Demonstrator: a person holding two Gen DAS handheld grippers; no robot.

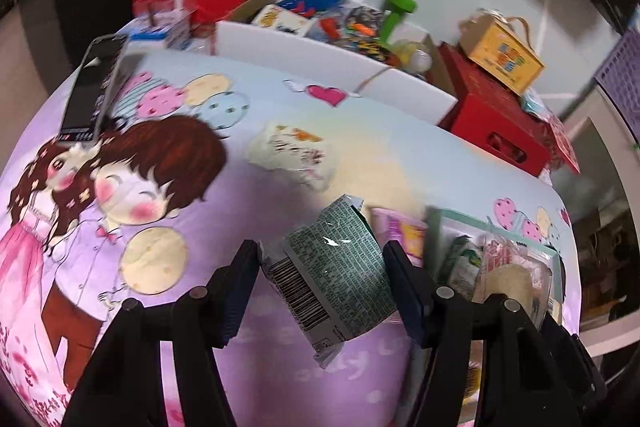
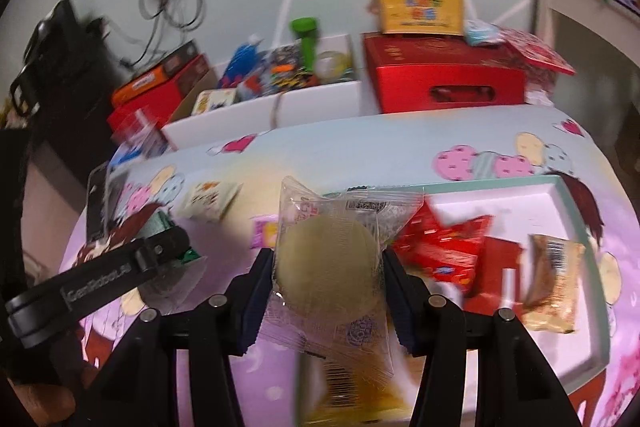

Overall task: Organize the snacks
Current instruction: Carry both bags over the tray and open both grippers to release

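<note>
Here, 2 grippers, each with 1 snack. Left gripper [image 1: 322,287] fingers set wide around green packet [image 1: 332,275]; packet looks lifted over cartoon tablecloth [image 1: 224,95], pinched at its sides. Right gripper [image 2: 328,267] fingers set wide, squeezing clear wrapper with round cake [image 2: 330,267], just left of tray [image 2: 576,195]. Tray has red packs [image 2: 440,251] and brown bar [image 2: 554,283]. Both snacks light, crinkly, slippery. Cake probably soft, blur hides much: hold wrapper sides, squeeze gently.

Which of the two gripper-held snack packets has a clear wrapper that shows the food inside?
The one in the right gripper: the clear packet shows a round pale cake. The left gripper holds an opaque green packet with dense print and a barcode.
</note>
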